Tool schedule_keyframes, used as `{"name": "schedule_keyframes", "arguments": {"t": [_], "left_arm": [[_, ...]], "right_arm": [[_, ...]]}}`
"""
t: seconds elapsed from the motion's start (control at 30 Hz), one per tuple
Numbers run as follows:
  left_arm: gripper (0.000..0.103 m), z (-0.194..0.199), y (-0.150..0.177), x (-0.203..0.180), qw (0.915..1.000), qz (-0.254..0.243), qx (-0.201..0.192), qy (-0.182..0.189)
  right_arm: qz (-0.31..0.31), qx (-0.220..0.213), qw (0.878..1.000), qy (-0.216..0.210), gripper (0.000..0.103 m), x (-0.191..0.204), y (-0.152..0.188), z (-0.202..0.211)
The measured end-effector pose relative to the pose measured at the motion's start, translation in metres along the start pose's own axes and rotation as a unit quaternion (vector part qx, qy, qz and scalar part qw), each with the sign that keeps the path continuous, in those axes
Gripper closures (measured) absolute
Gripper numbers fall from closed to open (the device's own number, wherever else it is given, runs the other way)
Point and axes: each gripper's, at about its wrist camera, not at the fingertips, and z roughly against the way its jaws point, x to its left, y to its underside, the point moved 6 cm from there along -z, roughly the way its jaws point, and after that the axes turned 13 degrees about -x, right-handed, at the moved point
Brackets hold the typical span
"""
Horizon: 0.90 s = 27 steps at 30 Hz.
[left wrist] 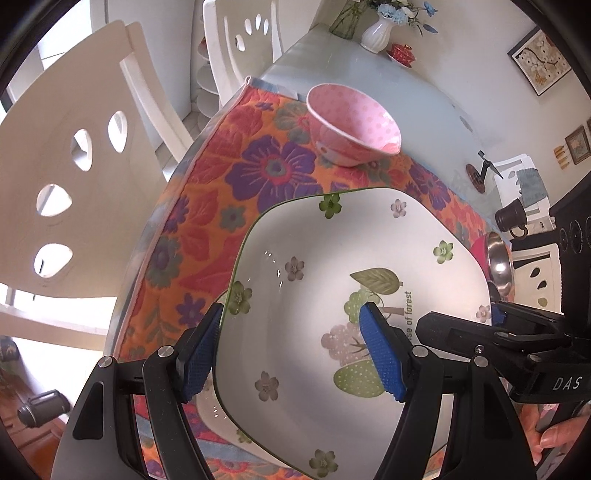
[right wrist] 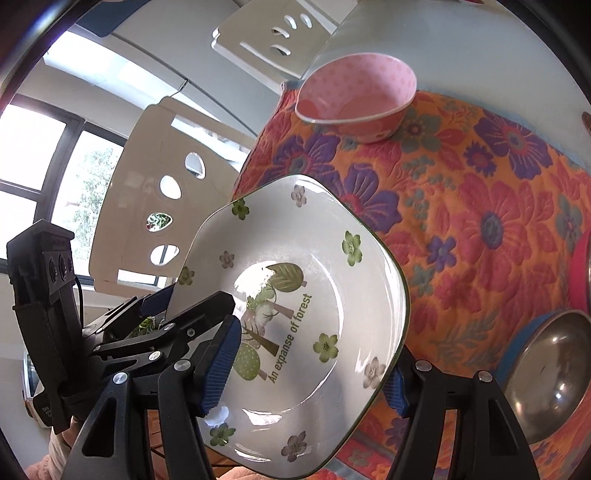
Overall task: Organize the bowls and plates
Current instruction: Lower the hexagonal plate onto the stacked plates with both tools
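A square white plate (left wrist: pixel 314 295) with green and lilac flowers and a tree print hangs tilted over the floral mat (left wrist: pixel 221 184), held from two sides. My left gripper (left wrist: pixel 291 354) is shut on its near edge, one blue pad outside the rim and one on the inside face. My right gripper (right wrist: pixel 308 376) is shut on the plate (right wrist: pixel 314 258) the same way, and it also shows at the plate's right edge as the right gripper (left wrist: pixel 498 321). A pink dotted bowl (left wrist: pixel 354 125) stands upright on the mat beyond. A white rim (left wrist: pixel 212 410) peeks out under the plate.
A steel bowl (right wrist: pixel 554 373) with a blue and a red dish beside it sits at the mat's (right wrist: pixel 480 221) right. White chairs (left wrist: pixel 92 184) stand along the table's left side. A white vase (left wrist: pixel 376 33), a red cup (left wrist: pixel 402 53) and a dark mug (left wrist: pixel 511 218) stand farther off.
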Motion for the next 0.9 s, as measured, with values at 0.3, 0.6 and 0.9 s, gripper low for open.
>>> {"name": "schedule_keyframes", "arguments": {"t": [0.3, 0.6, 0.9], "left_arm": [[0.032, 0.003, 0.009, 0.017, 0.9999, -0.012, 0.004, 0.005], [0.033, -0.004, 0.018, 0.033, 0.9997, -0.016, 0.017, 0.005], [0.033, -0.013, 0.030, 0.038, 0.9994, -0.019, 0.030, 0.006]], "right_arm": [[-0.002, 0.012, 1.000, 0.006, 0.036, 0.013, 0.026, -0.012], [-0.018, 0.022, 1.000, 0.006, 0.036, 0.013, 0.042, -0.028], [-0.041, 0.040, 0.998, 0.017, 0.036, 0.007, 0.056, -0.045]]}}
